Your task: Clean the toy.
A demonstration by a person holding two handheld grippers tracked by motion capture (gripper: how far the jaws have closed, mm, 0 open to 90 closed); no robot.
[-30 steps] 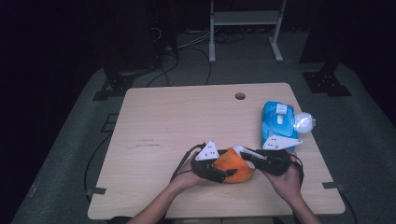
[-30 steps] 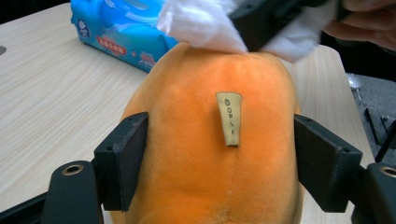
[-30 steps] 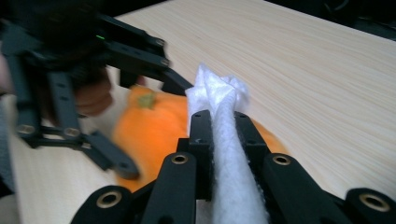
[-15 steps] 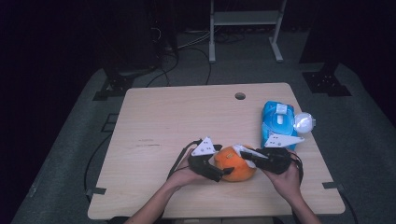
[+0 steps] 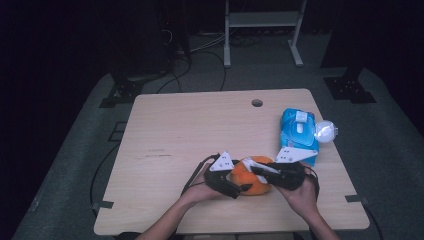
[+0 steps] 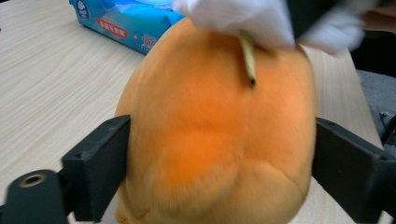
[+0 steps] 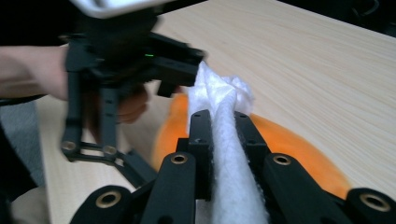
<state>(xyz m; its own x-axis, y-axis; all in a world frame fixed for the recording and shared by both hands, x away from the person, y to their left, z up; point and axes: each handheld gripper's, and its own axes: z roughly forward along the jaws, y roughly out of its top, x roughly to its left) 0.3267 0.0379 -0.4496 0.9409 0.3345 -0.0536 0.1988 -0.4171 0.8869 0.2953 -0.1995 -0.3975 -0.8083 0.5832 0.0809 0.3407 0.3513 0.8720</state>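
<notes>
On the bench (image 5: pixel 190 125), the left tongs (image 5: pixel 243 188) had just been opening, wide around the orange plush toy (image 5: pixel 252 177), while the right tongs (image 5: pixel 256 169) pinched a white wipe (image 7: pixel 223 121) against it.

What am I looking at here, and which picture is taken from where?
A person sits at a wooden table and works with a handheld two-jaw gripper in each hand; there is no robot arm. One picture looks down from above; each of the other two comes from a camera riding on one gripper, looking along its black jaws.

The left gripper has its wide jaws around an orange pumpkin-shaped soft toy; they have just been opening, and whether the pads press on it I cannot tell. The right gripper is clamped on a white wipe held against the top of the toy. A blue pack of wipes lies at the table's right.
</notes>
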